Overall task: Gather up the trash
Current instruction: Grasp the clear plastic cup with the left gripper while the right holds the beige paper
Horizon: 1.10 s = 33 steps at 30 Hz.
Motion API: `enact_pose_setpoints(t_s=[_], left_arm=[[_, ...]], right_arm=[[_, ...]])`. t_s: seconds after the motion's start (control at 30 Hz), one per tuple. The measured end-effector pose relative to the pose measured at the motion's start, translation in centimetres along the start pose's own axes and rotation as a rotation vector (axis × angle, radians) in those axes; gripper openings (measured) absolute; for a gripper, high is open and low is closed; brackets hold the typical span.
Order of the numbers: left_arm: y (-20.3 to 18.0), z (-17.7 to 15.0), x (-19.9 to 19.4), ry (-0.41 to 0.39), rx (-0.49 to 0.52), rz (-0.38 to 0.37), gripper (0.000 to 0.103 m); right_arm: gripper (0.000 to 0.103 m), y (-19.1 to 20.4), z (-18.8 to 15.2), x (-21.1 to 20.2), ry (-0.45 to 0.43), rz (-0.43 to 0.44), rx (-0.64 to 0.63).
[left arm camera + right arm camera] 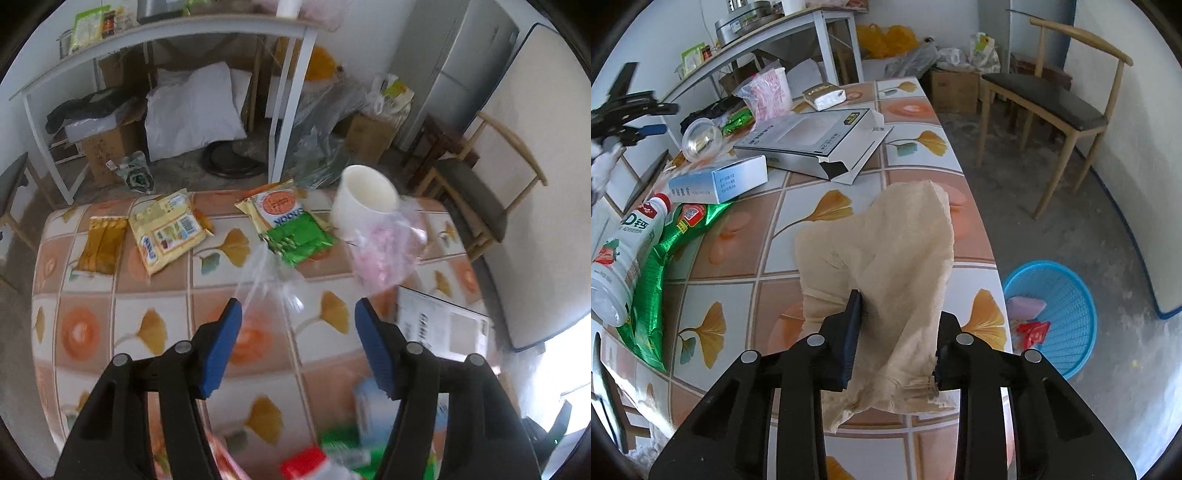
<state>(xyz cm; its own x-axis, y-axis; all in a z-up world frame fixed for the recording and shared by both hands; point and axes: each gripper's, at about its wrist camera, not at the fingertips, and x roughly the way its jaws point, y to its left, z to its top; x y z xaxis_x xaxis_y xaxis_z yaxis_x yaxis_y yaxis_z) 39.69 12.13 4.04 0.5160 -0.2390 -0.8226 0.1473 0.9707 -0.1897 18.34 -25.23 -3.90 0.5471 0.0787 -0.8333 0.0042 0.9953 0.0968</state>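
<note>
Right tongs [897, 332]: closed in on a beige paper napkin [879, 258], crumpled, one blue pad pressed into its left side and the other hidden behind its folds. You have it pinched at the near end, so the rest drapes forward over the bench edge; judged a sound hold for a limp sheet, provided the pads keep their bite.

Left tongs [298, 345]: standing wide, nothing between the pads. A clear plastic bag [269, 284] lies on the bench just ahead of them; whether it is your next pick I cannot tell.

Blue basket [1067, 295]: on the floor, to the right of the bench and below its edge, already holding a pink item and a red wrapper. It sits close to your right side, so the napkin likely goes there.

Bench [916, 155]: covered with a tiled cloth patterned in ginkgo leaves and orange rounds. Trash left on it:
- white bottle [624, 254], lying on its side, touching a green foil packet [653, 280];
- pale blue carton [720, 182];
- open grey box [812, 142];
- clear plastic cup [701, 138], tipped over;
- yellow snack packets [168, 230] and a green-and-gold one [291, 225], at the far side;
- white cup [364, 203] with a pink-filled bag beside it.

Room: concrete floor, wooden chair [1060, 99] by the wall, white shelf table [166, 33] with cardboard boxes and a pillow beneath.
</note>
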Motion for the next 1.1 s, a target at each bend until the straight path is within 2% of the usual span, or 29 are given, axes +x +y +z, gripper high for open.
enact_pose_setpoints(t_s=[0.17,0.33,0.5,0.73,0.83,0.93,0.97,1.1], left_arm=[[1.9,2.2,3.5,0.032,-0.058,-0.047,0.061],[3.1,2.2,5.9,0.065,-0.101,-0.057,0.061],[3.4,1.9,6.8,0.096,-0.109,-0.069,0.044],[3.2,1.7,5.6,0.078,-0.1,-0.098,0.012],[3.2,1.6,4.9,0.064,-0.094,-0.104,0.006],[3.2,1.4,4.1,0.054,-0.091,-0.101,0.005],[3.2,1.4,3.9,0.051,-0.094,-0.103,0.005],[3.0,1.2,2.1,0.023,-0.094,-0.118,0.005]], right_arm=[[0.029,-0.1,0.0,0.0,0.007,0.018,0.018],[0.029,-0.1,0.2,0.2,0.01,0.015,0.019],[0.029,0.0,0.4,0.3,0.016,0.008,0.021],[0.029,-0.1,0.4,0.2,0.025,0.002,0.032],[0.029,0.0,0.5,0.2,0.028,-0.005,0.035],[0.029,0.1,0.6,0.2,0.028,-0.012,0.039],[0.028,0.1,0.6,0.2,0.028,-0.017,0.043],[0.005,0.2,0.8,0.2,0.032,-0.006,0.051]])
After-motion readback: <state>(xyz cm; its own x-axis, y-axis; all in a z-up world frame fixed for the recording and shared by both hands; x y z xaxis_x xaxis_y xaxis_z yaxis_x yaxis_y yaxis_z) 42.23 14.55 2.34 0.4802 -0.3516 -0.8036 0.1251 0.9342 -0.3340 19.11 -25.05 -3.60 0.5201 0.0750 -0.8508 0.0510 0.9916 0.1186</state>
